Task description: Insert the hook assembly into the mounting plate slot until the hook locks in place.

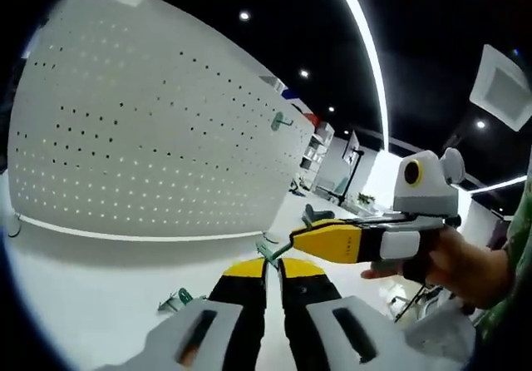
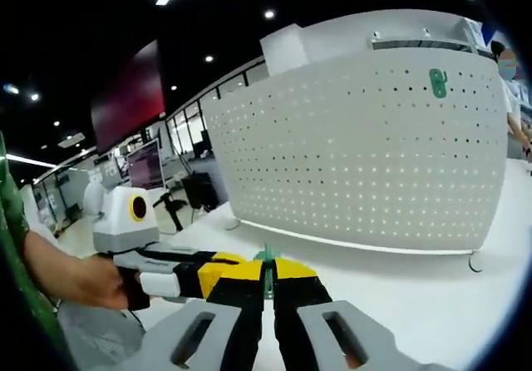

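Both tools clamp your hook, well short of the pegboard; carry it to a slot.

tongs pinching green hook — pegboard behind

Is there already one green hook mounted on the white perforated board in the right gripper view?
Yes, a small green hook hangs high on the white perforated board, near its upper right corner.
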Tool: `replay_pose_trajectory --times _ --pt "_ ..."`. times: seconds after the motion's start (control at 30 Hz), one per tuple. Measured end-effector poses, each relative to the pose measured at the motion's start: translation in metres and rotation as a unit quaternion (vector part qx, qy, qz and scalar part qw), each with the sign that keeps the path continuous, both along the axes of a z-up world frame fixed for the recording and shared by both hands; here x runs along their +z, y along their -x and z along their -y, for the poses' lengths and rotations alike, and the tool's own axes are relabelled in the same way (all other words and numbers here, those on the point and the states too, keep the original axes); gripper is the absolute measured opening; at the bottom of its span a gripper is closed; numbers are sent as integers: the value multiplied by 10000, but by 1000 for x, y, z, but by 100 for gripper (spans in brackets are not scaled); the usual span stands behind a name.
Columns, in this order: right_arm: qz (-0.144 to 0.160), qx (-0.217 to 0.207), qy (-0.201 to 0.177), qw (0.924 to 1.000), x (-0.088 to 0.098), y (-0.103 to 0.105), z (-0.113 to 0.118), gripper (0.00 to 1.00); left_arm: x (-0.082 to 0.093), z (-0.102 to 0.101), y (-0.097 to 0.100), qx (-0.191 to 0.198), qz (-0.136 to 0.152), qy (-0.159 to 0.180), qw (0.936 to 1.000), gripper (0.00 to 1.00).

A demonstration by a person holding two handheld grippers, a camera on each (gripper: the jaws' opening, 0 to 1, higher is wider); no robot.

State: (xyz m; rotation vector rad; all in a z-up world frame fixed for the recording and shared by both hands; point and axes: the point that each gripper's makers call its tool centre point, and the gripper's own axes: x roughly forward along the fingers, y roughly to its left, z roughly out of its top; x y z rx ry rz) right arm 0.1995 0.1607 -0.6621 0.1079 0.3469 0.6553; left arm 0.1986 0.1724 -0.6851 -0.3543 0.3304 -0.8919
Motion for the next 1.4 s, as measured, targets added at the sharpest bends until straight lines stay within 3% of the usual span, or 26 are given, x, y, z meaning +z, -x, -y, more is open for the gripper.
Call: replay_pose_trajectory --times 0.17,0.4,0.47,0.87,1.13,1.4 --pt "78 4 -9 10000 3 1 -1 1 -5 3 4 -83 -289 70 9995 12" --pt "137 12 -37 9999 7 3 -1 1 -5 3 4 -78 -427 148 9989 5" --pt "112 12 -51 9999 7 3 0 1 -1 2 4 -85 -281 160 9994 2" --pt "90 16 -117 9999 6 3 -2 2 0 0 3 -109 -17 -92 9999 1" --pt "112 -10 -88 9999 6 1 -1 2 8 9 6 -248 448 -461 9976 1" --pt "117 -44 -144 9998 7 -1 2 1 10 8 6 -234 501 -447 9975 1"
